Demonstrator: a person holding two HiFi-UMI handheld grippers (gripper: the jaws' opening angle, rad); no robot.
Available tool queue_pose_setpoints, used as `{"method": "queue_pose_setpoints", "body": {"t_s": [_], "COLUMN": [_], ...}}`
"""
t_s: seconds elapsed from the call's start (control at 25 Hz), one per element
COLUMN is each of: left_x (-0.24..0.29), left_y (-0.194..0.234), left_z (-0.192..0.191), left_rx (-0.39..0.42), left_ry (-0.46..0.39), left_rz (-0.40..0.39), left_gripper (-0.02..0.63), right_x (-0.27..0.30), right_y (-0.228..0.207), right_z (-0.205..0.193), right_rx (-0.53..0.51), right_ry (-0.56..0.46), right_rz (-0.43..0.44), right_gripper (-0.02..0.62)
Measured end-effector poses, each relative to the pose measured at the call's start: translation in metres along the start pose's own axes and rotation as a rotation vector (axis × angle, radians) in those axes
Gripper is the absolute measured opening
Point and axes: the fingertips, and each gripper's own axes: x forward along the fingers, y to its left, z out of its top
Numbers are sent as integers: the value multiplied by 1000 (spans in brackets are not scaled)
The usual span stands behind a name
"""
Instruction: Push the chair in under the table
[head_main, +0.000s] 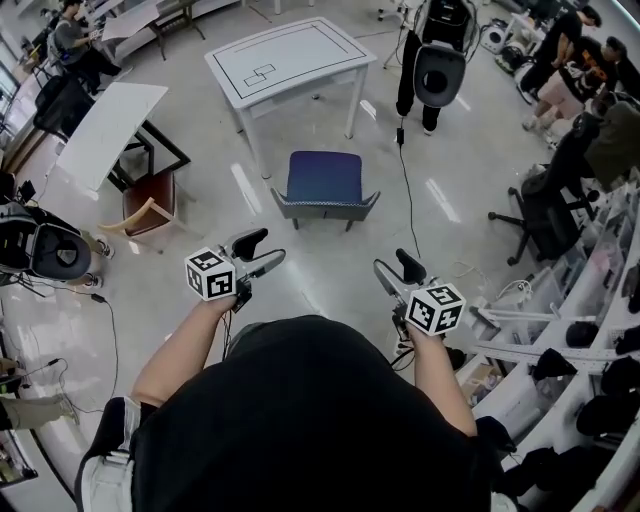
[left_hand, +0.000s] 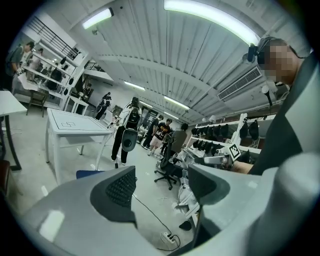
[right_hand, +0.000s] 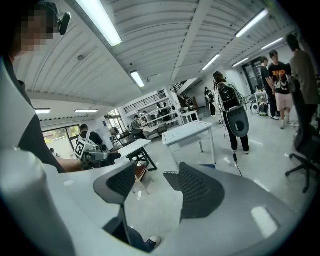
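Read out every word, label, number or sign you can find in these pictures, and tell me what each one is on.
No text can be read in any view.
Black-and-white marker cube on the left gripper: square pattern only, no letters.
Marker cube on the right gripper: the same.
White rectangular table: drawn black outlines, no writing.
Bystander's black T-shirt: coloured print, too small to read.

The bare floor (head_main: 330, 260) before the blue chair (head_main: 324, 180) is open — nothing stands on it. The gap between chair and white table (head_main: 290, 60) is free. A black cable (head_main: 405, 190) lies just right of the chair; a person (head_main: 445, 18) stands near the table's right corner.
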Motion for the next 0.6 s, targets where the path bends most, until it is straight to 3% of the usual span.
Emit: {"method": "queue_pose_setpoints", "body": {"t_s": [0.6], "left_x": [5], "left_y": [7], "left_z": [-5], "left_rx": [-12], "left_ry": [9], "left_rz": [45], "left_gripper": [448], "right_x": [12], "right_y": [-10], "right_z": [4], "right_rx": [14], "right_ry": [10], "right_rz": [36], "right_gripper": [301]}}
